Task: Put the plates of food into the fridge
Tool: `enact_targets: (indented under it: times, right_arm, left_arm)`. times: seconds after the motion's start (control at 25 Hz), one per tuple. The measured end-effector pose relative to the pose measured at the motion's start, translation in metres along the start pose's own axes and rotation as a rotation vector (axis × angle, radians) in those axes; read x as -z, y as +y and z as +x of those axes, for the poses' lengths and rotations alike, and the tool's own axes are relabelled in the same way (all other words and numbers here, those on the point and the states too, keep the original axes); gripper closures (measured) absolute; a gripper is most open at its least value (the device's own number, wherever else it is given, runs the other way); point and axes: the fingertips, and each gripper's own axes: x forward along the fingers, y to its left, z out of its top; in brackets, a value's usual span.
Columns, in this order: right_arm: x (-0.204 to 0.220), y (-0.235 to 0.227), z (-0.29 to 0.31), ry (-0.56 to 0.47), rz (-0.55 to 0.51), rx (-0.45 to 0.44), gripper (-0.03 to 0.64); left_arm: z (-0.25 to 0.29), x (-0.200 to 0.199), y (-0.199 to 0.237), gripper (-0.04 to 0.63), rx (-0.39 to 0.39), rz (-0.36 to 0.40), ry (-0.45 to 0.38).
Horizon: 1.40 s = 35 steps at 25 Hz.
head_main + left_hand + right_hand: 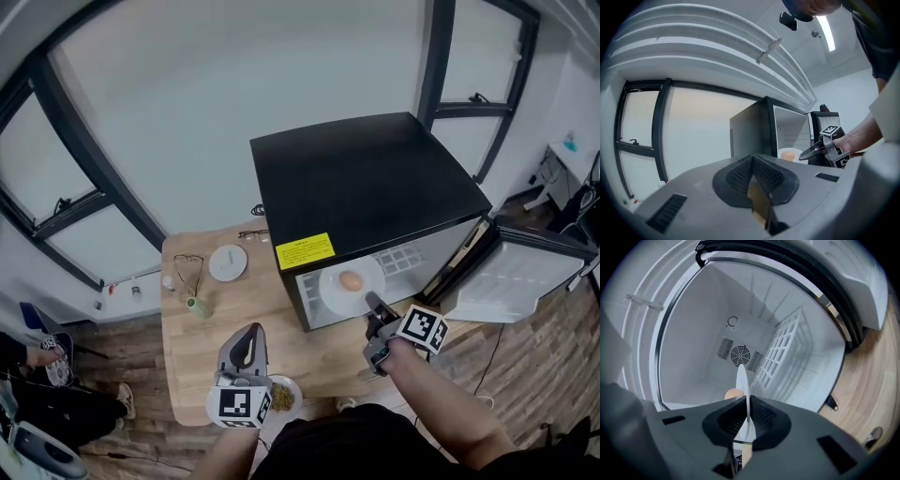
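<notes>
Holding plate (339,286) just ahead of right gripper (370,300), fingers clamped tight on rim | fridge (366,178) open beyond fingertips | left gripper (251,334) closed, empty | keep level, slide in low, steady

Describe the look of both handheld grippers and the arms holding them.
Both the left gripper and right gripper have grey plastic bodies, dark textured fingers, and a cube with black-and-white square markers. The forearms are bare.
</notes>
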Motion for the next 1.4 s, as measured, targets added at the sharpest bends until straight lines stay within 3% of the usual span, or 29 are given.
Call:
enact_targets:
  times: [0.48, 0.88, 1.24, 1.4]
  right_arm:
    - [-0.011, 0.005, 0.048, 0.085, -0.126, 0.070, 0.583]
    - [-0.022, 0.005, 0.075, 0.149, -0.408, 0.197, 0.558]
    - [-0.026, 0.007, 0.096, 0.261, -0.714, 0.264, 0.483]
    - [-0.032, 0.002, 0.095, 0.266, -0.849, 0.349, 0.439]
  left_arm:
    - [-0.004, 0.007, 0.025, 0.592, -0.079, 0.001, 0.033]
    - [-0.009, 0.019, 0.035, 0.592, -0.126, -0.014, 0.056]
    - [-0.006, 0.025, 0.037, 0.592, -0.139, -0.022, 0.072]
    - [-0.006, 0.024, 0.039, 0.592, -0.146, -0.019, 0.077]
